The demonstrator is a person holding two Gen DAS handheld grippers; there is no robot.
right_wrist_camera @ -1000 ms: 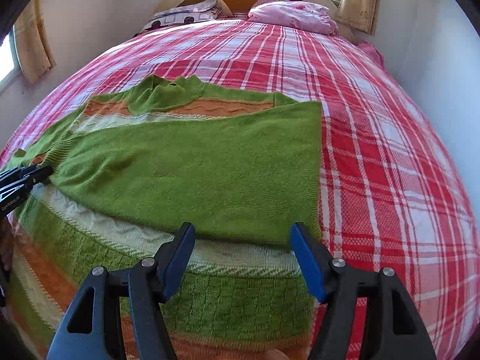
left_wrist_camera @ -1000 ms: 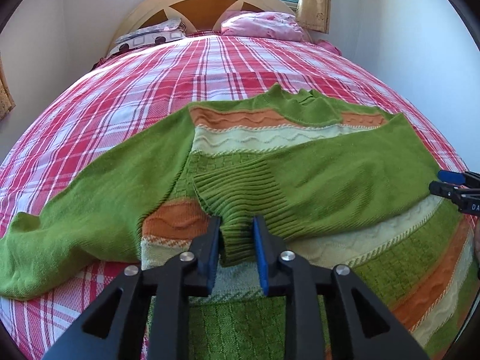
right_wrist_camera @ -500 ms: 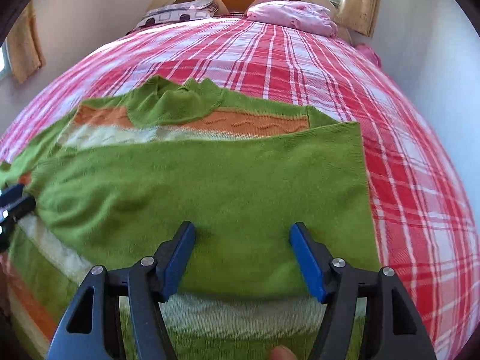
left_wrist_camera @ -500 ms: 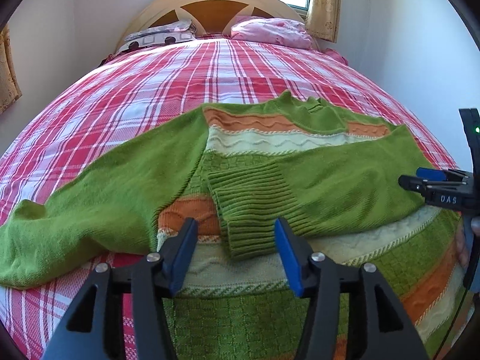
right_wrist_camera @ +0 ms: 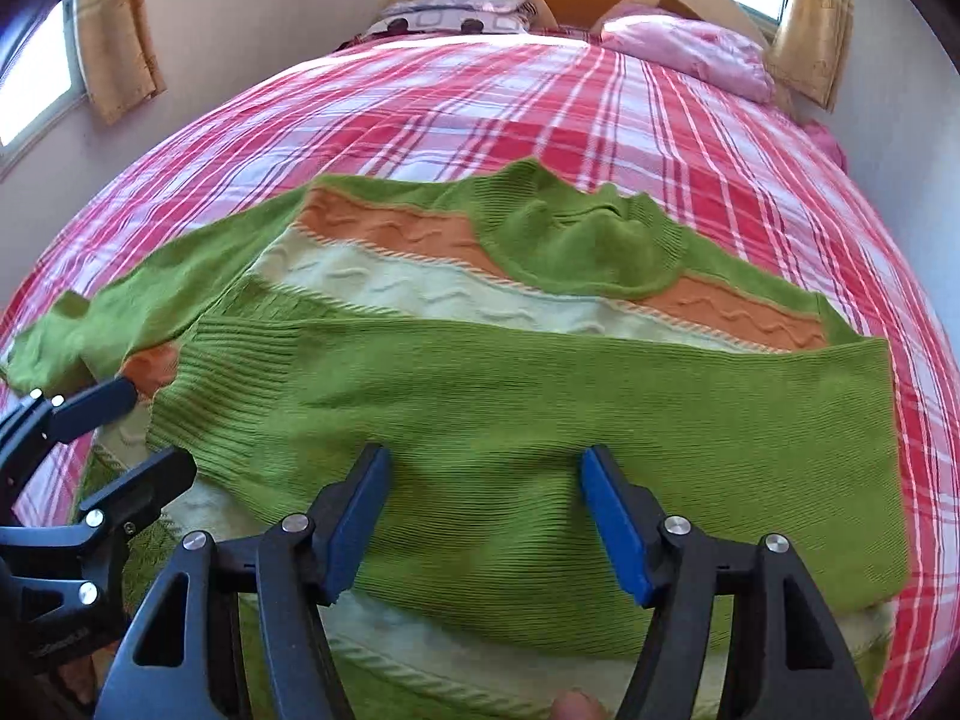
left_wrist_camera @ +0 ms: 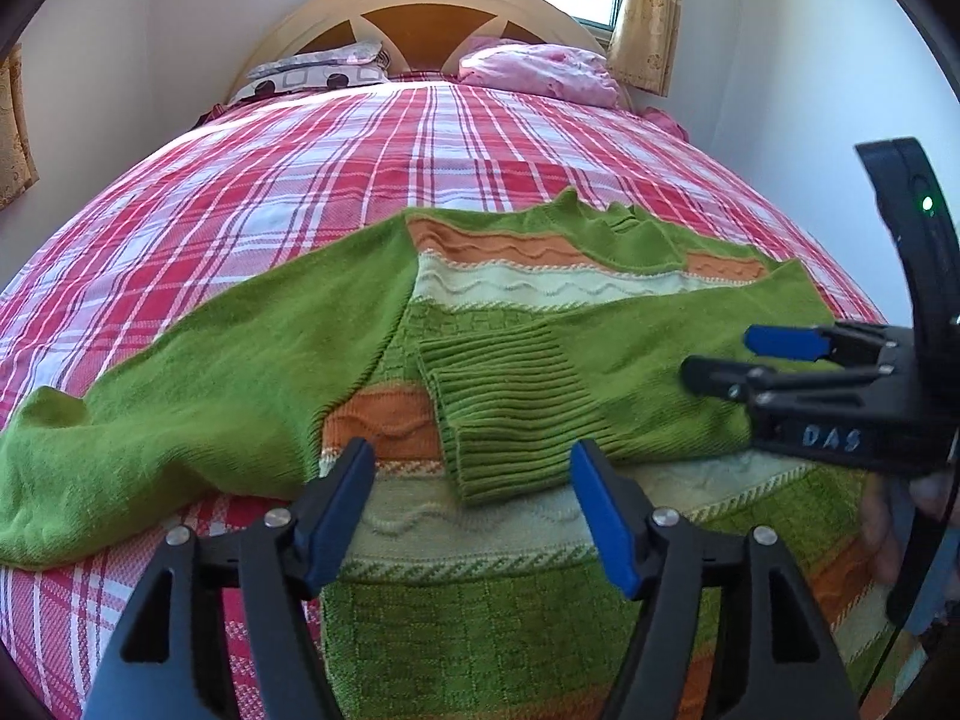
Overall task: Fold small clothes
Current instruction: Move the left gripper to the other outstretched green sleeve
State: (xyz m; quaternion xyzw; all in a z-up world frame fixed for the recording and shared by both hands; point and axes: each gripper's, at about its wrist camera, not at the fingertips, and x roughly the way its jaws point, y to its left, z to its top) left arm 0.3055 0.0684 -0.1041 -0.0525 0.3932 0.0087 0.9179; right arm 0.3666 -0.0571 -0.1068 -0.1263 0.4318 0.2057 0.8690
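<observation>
Two grippers: we hold both with the jaws apart and nothing between them, the left gripper [left_wrist_camera: 471, 507] low over the cuff, the right gripper [right_wrist_camera: 483, 516] low over the folded sleeve.
Sweater [left_wrist_camera: 516, 300]: it lies flat on the bed [left_wrist_camera: 300, 192], collar toward the headboard [left_wrist_camera: 414, 12], hem toward the foot edge where we stand, so both sides are in reach.
Right sleeve [right_wrist_camera: 540, 420]: it is folded across the chest, with its ribbed cuff [left_wrist_camera: 510, 408] ending near the middle of the body; we judge it was laid there to square that side.
Left sleeve [left_wrist_camera: 180, 384]: it is spread out toward the bed's left edge, its end bunched up and not yet folded in.
Step in hand: we judge one sleeve done and the other next, so the task is perhaps a third along.
Next move: the left gripper needs to reach out to the far sleeve end, close on it, and bring it over the chest onto the first sleeve.
Risk: the knit is thick and slack, so a pull may drag the body askew; the hem is too close under the cameras for us to say whether it lies straight.
Pillows [left_wrist_camera: 528, 69]: well apart from the sweater, at the head edge.
</observation>
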